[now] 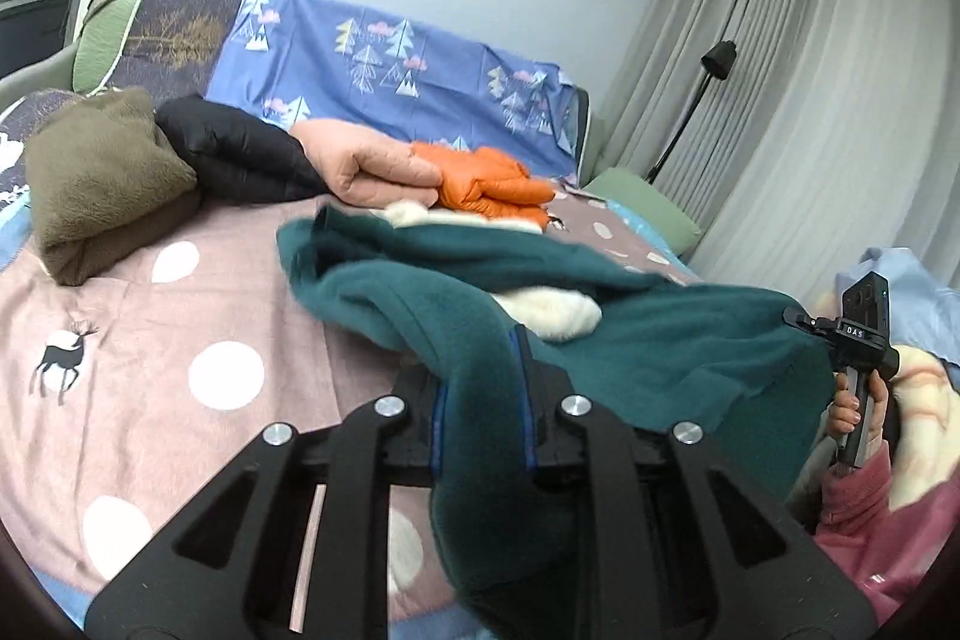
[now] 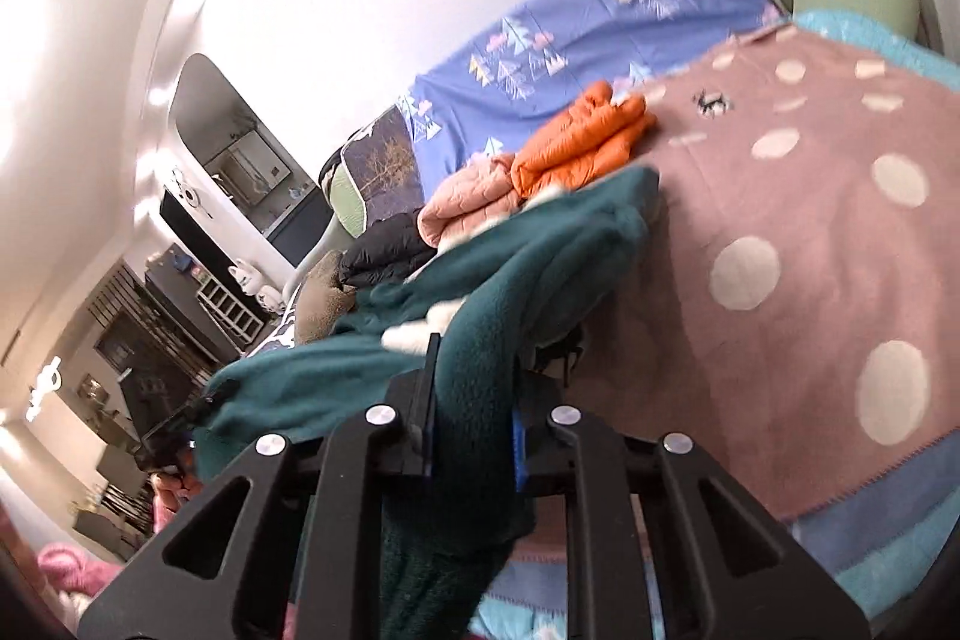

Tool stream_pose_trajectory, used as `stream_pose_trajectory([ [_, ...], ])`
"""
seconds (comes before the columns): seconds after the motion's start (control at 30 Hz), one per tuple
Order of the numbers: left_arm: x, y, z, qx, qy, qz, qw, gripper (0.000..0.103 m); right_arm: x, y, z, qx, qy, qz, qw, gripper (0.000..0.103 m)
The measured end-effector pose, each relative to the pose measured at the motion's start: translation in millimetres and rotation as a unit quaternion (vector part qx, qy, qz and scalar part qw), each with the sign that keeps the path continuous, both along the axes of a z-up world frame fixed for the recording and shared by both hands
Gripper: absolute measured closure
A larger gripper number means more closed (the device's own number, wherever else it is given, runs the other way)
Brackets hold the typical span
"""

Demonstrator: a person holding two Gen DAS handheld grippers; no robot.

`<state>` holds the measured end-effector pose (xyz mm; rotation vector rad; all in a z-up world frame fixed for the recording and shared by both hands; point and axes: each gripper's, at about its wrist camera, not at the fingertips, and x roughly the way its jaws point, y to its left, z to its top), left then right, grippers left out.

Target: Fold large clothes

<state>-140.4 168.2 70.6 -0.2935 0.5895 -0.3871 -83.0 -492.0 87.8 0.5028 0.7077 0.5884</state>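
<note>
A large dark teal fleece garment [image 1: 630, 334] with a white lining lies across the pink polka-dot blanket [image 1: 120, 334] on the bed. My left gripper [image 1: 480, 400] is shut on a thick fold of the teal fleece, which hangs between its jaws. My right gripper [image 2: 474, 400] is shut on another part of the teal fleece [image 2: 540, 250], held above the blanket [image 2: 810, 232]. The right gripper's body also shows at the right of the left wrist view [image 1: 861, 340], in a hand.
Folded clothes lie along the back of the bed: an olive fleece [image 1: 102, 184], a black jacket [image 1: 234, 148], a peach jacket [image 1: 366, 166] and an orange jacket [image 1: 492, 187]. A blue tree-print sheet [image 1: 390, 64] covers the headboard. Curtains [image 1: 810, 100] and a black lamp [image 1: 717, 61] stand to the right.
</note>
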Motion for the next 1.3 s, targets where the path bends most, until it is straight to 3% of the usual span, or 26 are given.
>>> stream_pose_trajectory([
  [0.1, -2, 0, -7, -0.011, 0.047, 0.009, 0.9988, 0.083, 13, 4, -15, -0.007, 0.036, -0.006, 0.999, 0.085],
  [0.23, 41, -1, -35, -0.016, 0.116, 0.029, 0.9927, 0.083, 62, 10, -48, 0.035, 0.090, -0.014, 0.995, 0.084],
  [0.33, 77, 14, -39, -0.039, 0.140, 0.052, 0.9881, 0.083, 102, 17, -49, 0.036, 0.082, -0.028, 0.996, 0.084],
  [0.43, 134, 18, -42, -0.019, 0.135, 0.065, 0.9886, 0.082, 152, 30, -54, 0.007, 0.077, -0.053, 0.996, 0.084],
  [0.53, 190, 15, -69, 0.001, 0.151, 0.081, 0.9852, 0.079, 206, 48, -94, -0.052, 0.107, -0.076, 0.990, 0.084],
  [0.63, 228, 14, -112, 0.008, 0.180, 0.098, 0.9787, 0.078, 222, 54, -136, -0.057, 0.146, -0.075, 0.985, 0.082],
  [0.7, 227, 23, -123, -0.031, 0.178, 0.104, 0.9780, 0.078, 213, 50, -135, -0.036, 0.133, -0.076, 0.988, 0.078],
  [0.8, 209, 24, -112, -0.026, 0.160, 0.079, 0.9836, 0.073, 197, 41, -115, -0.022, 0.120, -0.049, 0.991, 0.064],
  [0.9, 188, 19, -94, -0.007, 0.139, 0.061, 0.9884, 0.042, 169, 36, -89, -0.026, 0.090, -0.034, 0.995, 0.039],
  [0.93, 178, 15, -87, 0.015, 0.126, 0.070, 0.9894, 0.029, 159, 38, -80, -0.038, 0.075, -0.026, 0.996, 0.035],
  [1.0, 165, 12, -78, 0.033, 0.106, 0.065, 0.9917, 0.029, 151, 46, -71, -0.060, 0.063, -0.013, 0.996, 0.033],
  [1.1, 146, 15, -70, 0.024, 0.102, 0.060, 0.9927, 0.029, 135, 55, -75, -0.082, 0.066, 0.011, 0.994, 0.032],
  [1.3, 115, 6, -80, 0.010, 0.126, 0.008, 0.9920, 0.026, 129, 64, -99, -0.062, 0.100, 0.037, 0.992, 0.032],
])
